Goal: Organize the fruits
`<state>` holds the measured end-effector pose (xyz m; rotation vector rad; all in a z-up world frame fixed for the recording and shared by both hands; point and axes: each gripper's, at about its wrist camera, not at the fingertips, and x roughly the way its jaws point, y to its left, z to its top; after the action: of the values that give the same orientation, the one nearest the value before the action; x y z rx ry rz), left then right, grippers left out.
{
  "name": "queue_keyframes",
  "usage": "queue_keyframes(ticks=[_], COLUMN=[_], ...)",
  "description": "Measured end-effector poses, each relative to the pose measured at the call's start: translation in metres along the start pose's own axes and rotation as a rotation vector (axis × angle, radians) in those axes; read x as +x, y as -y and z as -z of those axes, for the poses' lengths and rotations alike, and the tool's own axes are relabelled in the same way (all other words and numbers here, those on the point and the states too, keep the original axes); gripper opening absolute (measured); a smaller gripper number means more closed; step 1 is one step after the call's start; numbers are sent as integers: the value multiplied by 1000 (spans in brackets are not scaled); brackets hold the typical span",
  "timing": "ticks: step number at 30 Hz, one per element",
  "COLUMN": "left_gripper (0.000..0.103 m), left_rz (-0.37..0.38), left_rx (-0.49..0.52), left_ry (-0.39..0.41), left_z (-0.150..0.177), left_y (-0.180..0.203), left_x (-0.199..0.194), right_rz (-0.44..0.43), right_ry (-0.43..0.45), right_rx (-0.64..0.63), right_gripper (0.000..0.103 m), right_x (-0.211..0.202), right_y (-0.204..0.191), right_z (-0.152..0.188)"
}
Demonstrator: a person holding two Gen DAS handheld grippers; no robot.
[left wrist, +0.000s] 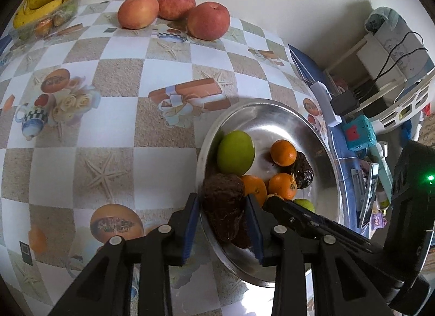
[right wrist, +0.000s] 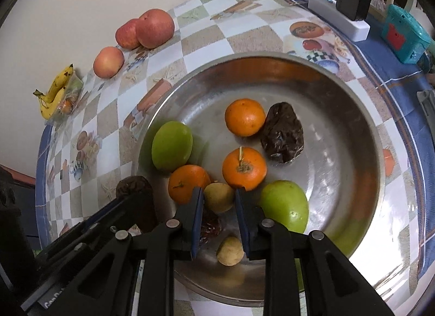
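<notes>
Left gripper [left wrist: 223, 223] clamps brown fruit [left wrist: 224, 207] over bowl rim [left wrist: 199, 158].

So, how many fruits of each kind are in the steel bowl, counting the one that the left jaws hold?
Oranges: 3
Green fruits: 2
Dark brown fruits: 2
Small yellow fruits: 2
Total: 9
A reddish thing between the right jaws is too unclear to count.
</notes>
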<state>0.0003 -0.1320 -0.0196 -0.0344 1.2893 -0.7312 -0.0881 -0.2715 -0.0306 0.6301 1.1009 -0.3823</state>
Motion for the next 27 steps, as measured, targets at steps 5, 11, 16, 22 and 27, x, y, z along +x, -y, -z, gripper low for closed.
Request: queue_keyframes(ticks=[5,11,16,22,27], left_gripper=[50,70,83,103,103], left_rz=[33,33,-73,-256,-398], left_rx=[-59,-92,-136,-108,-70], left_ry=[-23,7,37,92,140], left_z=[3,9,18,33,45], left_y=[-10,-18,-40,-60,-68], left_x=[3,-12,-30,-54,-72], right_rz=[-8,5,-7,7,15], right_ry=[2,24,34,58,114], right_rx=[16,0,-23,-92,-141], right_gripper=[26,35,59,73,91], right_x=[-1,-7,-11,-20,-32], right_y=[3,0,-4,-17,-24], right_z=[0,3,12,25,34])
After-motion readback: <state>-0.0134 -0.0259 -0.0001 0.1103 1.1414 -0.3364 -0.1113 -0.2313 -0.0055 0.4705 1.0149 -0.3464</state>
